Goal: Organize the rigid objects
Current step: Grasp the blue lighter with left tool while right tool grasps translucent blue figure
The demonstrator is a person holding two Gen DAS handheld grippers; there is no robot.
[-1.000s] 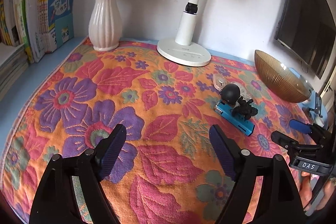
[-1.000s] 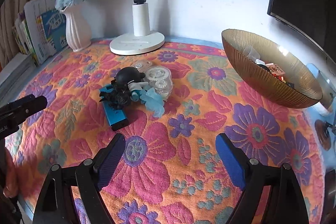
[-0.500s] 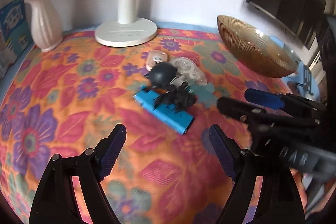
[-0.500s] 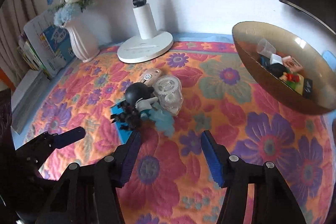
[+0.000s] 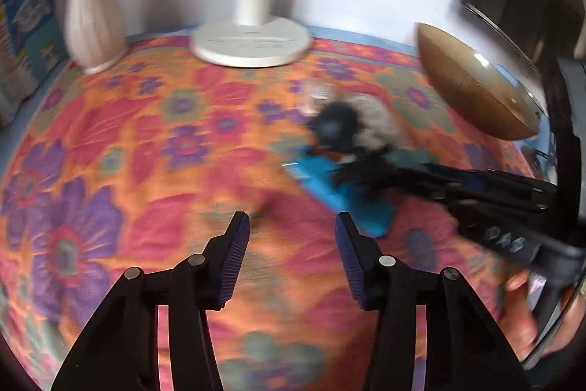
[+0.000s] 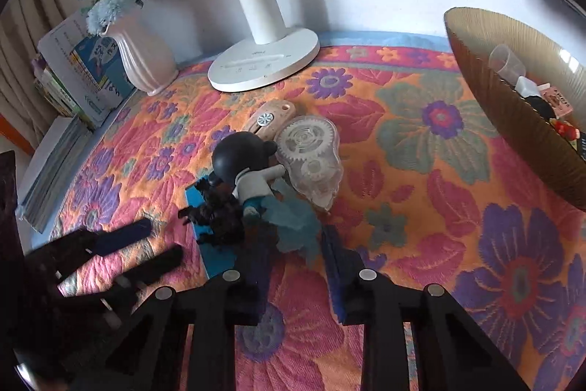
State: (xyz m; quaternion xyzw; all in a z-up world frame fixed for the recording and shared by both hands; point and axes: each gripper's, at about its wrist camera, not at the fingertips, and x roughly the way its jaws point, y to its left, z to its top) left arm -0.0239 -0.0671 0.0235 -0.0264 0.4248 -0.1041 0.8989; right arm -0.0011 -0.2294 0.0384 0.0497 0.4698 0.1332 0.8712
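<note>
A small pile lies mid-cloth: a black-headed figurine (image 6: 243, 167), a clear gear case (image 6: 311, 156), a blue flat box (image 6: 216, 248), a spiky black toy (image 6: 219, 215), a pale blue translucent piece (image 6: 293, 222) and a beige tag (image 6: 269, 118). My right gripper (image 6: 293, 244) is open with its fingertips astride the pale blue piece. My left gripper (image 5: 291, 226) is open and empty, just left of the blue box (image 5: 344, 200). The left wrist view is blurred.
A golden bowl (image 6: 512, 120) with several small items stands at the right. A white lamp base (image 6: 263, 61), a white vase (image 6: 143, 57) of flowers and books (image 6: 77, 76) line the back and left. The floral cloth (image 6: 476, 244) covers the table.
Both grippers have moved in toward the pile and narrowed their jaws. The right gripper's fingertips now reach the pale blue piece; the left gripper has swung right.
</note>
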